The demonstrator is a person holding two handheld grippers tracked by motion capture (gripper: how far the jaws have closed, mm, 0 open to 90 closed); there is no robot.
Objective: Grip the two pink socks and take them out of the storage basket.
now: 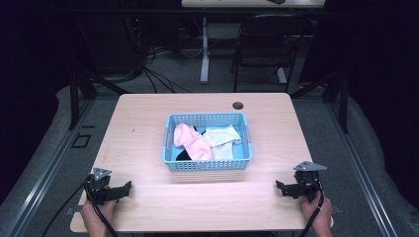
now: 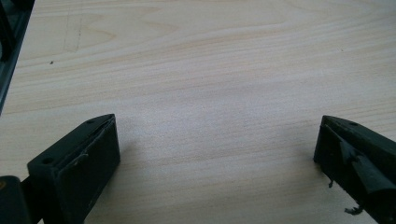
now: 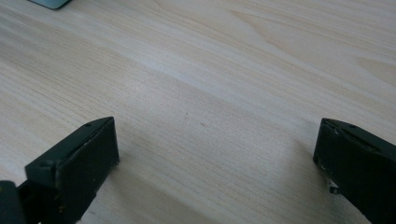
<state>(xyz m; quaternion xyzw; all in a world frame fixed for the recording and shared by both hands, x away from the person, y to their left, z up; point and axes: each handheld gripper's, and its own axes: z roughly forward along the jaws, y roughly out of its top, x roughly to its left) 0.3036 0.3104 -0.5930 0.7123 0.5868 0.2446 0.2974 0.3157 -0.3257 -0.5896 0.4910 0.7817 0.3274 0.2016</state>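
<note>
- Socks fill the blue basket [image 1: 206, 165] at the middle of the wooden table [image 1: 143, 128]: a pink sock [image 1: 191, 141] lies toward its left side, a white sock [image 1: 221, 140] toward its right, and something dark [image 1: 183, 155] shows beneath the pink one.
- Judged from their slack folds, the socks are soft, light and limp; they should crumple under a pinch and drape when lifted, with no risk of breaking.
- Best hold is likely a raised fold or the cuff end of the pink sock, which lies on top and clear of the basket's perforated wall.
- Left gripper [image 1: 123, 190] rests near the table's front edge, well to the left of the basket, jaws spread wide over bare wood.
- Right gripper [image 1: 282, 187] sits well to the right of the basket, also by the front edge, jaws likewise spread with nothing between them.
</note>
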